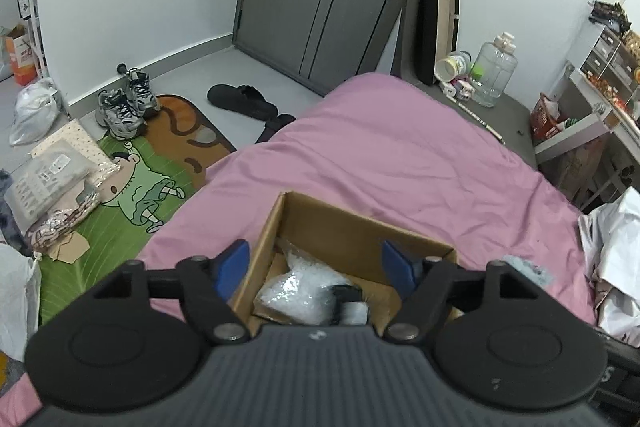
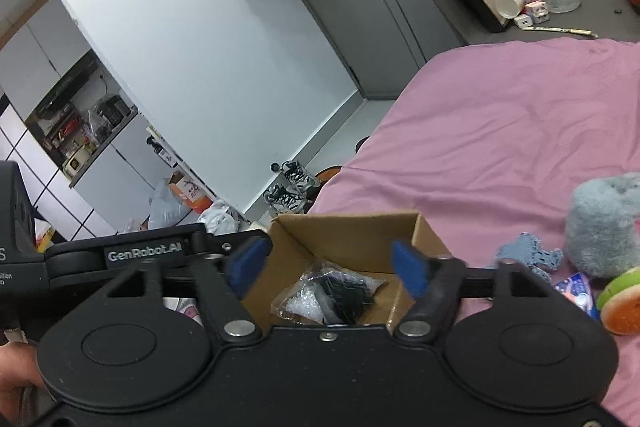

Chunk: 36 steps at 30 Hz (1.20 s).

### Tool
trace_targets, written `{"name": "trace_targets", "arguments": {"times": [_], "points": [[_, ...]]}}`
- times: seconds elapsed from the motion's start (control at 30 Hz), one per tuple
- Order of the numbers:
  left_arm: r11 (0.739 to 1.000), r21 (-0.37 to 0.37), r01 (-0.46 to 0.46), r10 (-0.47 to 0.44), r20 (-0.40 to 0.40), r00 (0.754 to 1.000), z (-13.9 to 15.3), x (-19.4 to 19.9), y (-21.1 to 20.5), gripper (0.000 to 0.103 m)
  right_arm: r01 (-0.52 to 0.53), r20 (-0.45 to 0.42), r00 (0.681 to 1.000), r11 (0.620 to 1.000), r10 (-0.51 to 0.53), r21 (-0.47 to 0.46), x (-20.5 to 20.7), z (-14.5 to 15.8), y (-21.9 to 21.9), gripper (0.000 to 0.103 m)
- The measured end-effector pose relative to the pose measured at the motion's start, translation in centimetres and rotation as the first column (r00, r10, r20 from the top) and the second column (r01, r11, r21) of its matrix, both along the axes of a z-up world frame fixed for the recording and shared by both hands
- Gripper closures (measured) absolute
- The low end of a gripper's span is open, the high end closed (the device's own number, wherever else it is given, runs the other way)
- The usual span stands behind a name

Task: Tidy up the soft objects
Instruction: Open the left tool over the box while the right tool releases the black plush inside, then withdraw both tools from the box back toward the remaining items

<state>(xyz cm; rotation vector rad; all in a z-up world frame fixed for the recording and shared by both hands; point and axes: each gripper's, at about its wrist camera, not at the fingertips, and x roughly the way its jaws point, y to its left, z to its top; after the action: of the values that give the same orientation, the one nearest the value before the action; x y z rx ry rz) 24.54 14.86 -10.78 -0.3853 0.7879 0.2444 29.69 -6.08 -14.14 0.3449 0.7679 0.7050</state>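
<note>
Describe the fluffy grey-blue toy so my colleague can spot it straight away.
Start at the pink bed, then the open cardboard box near its front edge. The toy lies right of the box, a big fuzzy grey-blue lump, unlike the flat blue knit piece and orange-green cushion beside it.

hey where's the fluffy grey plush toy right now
In the right wrist view, the grey plush toy lies on the pink bedsheet at the right edge, right of the cardboard box, just above the orange-and-green round toy.
</note>
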Motion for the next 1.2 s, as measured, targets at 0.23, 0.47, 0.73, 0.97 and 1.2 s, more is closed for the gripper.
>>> {"name": "trace_targets", "arguments": {"times": [0.23, 0.47, 0.73, 0.97, 1.2], "points": [[1.000, -0.005, 0.011, -0.011, 0.029, 1.000, 2.7, -0.9, -1.1, 0.014, 0.030, -0.015, 0.999, 0.999, -0.031, -0.013, -0.7, 1.5, -2.2, 0.009], [0.999, 0.015, 0.039, -0.040, 0.034, 0.999, 4.2, -1.7, -2.4, 0.006, 0.058, -0.013, 0.998, 0.995, -0.060, -0.086, -1.4, 2.7, -4.4, 0.006], [0.994, 0.031, 0.110, -0.110, 0.007, 0.994, 4.9, -2.0, -4.9, 0.003, 0.066, 0.010, 0.998, 0.985, -0.065, -0.159, -2.7, 3.8, -7.3, 0.000], [0.987, 0.046, 0.151, -0.151, 0.007, 0.988, 5.8, -2.8, -7.7, 0.000, 0.069, 0.017, 0.998, 0.982, -0.067, -0.175, -3.4, 4.5, -9.7, 0.000], [0.986, 0.065, 0.156, -0.155, -0.014, 0.988, 6.0, -3.4, -9.8, 0.000, 0.065, 0.028, 0.998, 0.979, -0.061, -0.193, -3.9, 5.2, -11.7, 0.000]]}}
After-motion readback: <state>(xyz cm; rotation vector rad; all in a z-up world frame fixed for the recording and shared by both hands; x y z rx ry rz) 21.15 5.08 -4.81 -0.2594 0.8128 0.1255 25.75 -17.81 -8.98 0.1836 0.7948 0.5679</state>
